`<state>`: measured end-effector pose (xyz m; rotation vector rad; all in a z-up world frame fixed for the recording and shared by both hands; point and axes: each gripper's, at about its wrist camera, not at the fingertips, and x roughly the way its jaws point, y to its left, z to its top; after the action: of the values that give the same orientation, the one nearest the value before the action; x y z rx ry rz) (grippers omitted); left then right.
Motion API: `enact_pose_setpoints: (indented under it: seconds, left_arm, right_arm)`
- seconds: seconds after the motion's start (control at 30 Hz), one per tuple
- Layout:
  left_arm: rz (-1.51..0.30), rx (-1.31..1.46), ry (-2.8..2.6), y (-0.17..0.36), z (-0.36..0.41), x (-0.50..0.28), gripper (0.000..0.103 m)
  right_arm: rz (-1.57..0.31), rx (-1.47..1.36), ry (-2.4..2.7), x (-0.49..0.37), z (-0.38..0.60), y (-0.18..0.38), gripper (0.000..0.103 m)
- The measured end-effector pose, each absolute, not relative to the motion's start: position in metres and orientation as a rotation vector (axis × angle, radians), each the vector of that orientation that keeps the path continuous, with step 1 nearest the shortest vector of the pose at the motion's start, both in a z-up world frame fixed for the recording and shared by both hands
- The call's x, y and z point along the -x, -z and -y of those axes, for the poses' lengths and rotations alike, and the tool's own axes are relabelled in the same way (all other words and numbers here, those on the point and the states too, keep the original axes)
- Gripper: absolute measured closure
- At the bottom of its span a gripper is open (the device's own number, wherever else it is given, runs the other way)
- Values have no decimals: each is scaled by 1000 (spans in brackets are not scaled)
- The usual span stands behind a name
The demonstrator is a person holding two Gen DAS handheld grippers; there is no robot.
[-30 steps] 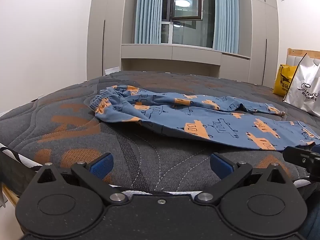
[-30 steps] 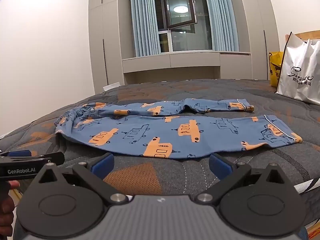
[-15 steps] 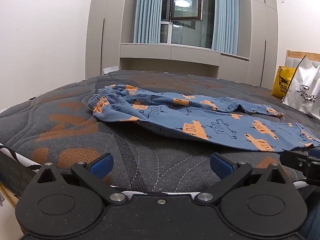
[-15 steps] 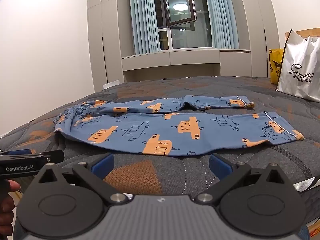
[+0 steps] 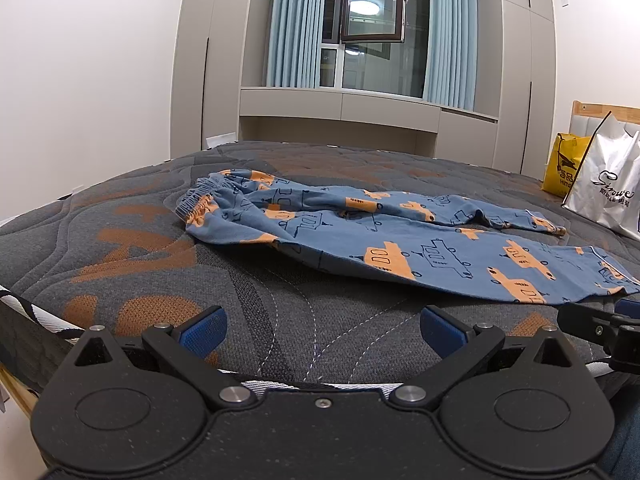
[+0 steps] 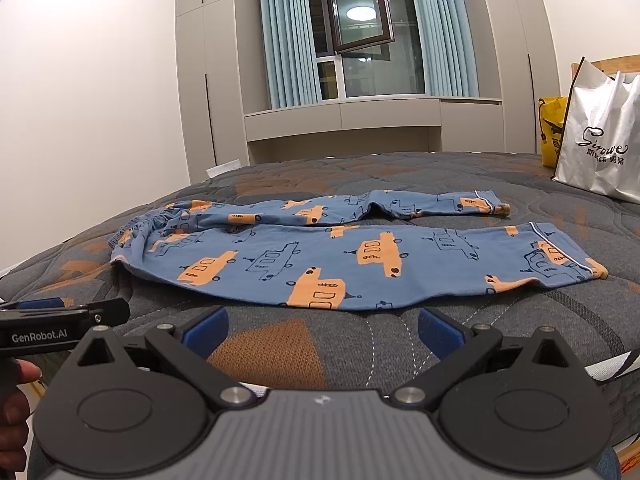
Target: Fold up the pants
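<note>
Blue pants [image 5: 380, 236] with orange and outlined car prints lie flat on the bed, waistband to the left, both legs stretched to the right. They also show in the right wrist view [image 6: 340, 256]. My left gripper [image 5: 322, 330] is open and empty, low at the bed's near edge, short of the pants. My right gripper [image 6: 320, 330] is open and empty, also at the near edge, just in front of the near leg. Each gripper shows at the edge of the other's view.
The bed has a dark grey quilted mattress [image 5: 132, 264] with orange patches. A white shopping bag [image 6: 600, 136] and a yellow bag [image 5: 562, 168] stand at the bed's far right. Wardrobes and a window lie beyond.
Both grippers have shifted slightly, so the pants sit a little differently in each view. Both stay open. The pants have not moved.
</note>
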<state>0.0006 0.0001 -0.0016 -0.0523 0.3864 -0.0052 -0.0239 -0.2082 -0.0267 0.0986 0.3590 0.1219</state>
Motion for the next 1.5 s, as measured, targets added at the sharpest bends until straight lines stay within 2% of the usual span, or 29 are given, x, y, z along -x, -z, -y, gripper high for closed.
enact_pose_setpoints:
  seconds: [1.5]
  left_arm:
    - [-392, 54, 6, 3, 1, -1, 0]
  right_arm:
    - [-377, -94, -130, 23, 206, 31, 0]
